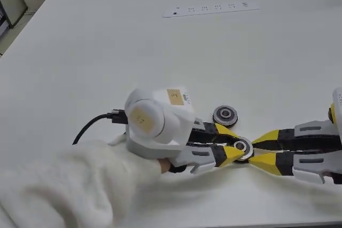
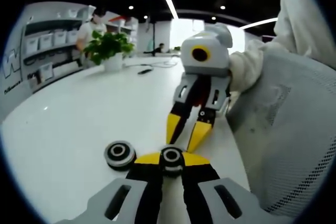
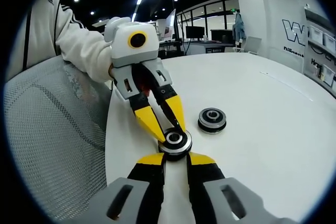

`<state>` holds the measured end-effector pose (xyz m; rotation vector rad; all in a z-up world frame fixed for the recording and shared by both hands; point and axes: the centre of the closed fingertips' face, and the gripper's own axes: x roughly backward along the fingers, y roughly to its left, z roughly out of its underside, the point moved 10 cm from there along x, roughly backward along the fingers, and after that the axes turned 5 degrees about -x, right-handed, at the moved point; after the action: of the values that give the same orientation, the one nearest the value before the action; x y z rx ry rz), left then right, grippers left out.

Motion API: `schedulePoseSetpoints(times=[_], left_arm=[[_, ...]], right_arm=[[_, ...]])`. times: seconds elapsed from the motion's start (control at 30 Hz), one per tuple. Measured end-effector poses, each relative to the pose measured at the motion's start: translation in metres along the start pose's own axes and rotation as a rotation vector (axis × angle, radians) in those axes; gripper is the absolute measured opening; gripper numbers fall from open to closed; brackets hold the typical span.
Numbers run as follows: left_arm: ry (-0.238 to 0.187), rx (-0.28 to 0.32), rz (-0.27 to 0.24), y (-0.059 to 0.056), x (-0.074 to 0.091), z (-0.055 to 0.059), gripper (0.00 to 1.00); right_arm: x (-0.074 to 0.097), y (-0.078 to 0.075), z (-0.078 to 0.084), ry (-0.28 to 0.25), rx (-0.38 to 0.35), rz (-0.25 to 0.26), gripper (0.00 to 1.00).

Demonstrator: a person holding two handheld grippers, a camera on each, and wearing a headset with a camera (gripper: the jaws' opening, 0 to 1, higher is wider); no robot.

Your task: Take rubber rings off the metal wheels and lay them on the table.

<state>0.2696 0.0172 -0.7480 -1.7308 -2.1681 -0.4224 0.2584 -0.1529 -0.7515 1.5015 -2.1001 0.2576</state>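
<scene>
Left gripper, right gripper: both jaw pairs clamped on one metal wheel; second wheel loose at 11 o'clock. Two wheels total.

Right gripper body cut off at head view's 3 o'clock edge. Wheel mostly hidden under yellow jaw tips; rubber ring on it indistinguishable.

Wheel between left claw, right claw; second wheel behind (on table).
</scene>
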Motion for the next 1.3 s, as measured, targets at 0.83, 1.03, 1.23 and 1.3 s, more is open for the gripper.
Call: schedulePoseSetpoints(times=[0.83, 1.03, 1.23, 1.3], left_arm=[[-0.015, -0.004, 0.006, -0.0031, 0.0012, 0.0018, 0.15], [-0.021, -0.002, 0.005, -0.0033, 0.0017, 0.0026, 0.15], [-0.025, -0.002, 0.005, -0.0033, 0.0022, 0.0031, 0.15], [-0.026, -0.002, 0.005, -0.0033, 0.0022, 0.0032, 0.15]], right_arm=[[0.0027, -0.0034, 0.0014, 0.010, -0.095, 0.050, 0.00], [0.0052, -0.0065, 0.0031, -0.022, -0.273, 0.048, 0.00], [0.0061, -0.0072, 0.0030, -0.034, -0.328, 0.045, 0.00], [0.0065, -0.0072, 0.0030, -0.038, -0.355, 0.043, 0.00]])
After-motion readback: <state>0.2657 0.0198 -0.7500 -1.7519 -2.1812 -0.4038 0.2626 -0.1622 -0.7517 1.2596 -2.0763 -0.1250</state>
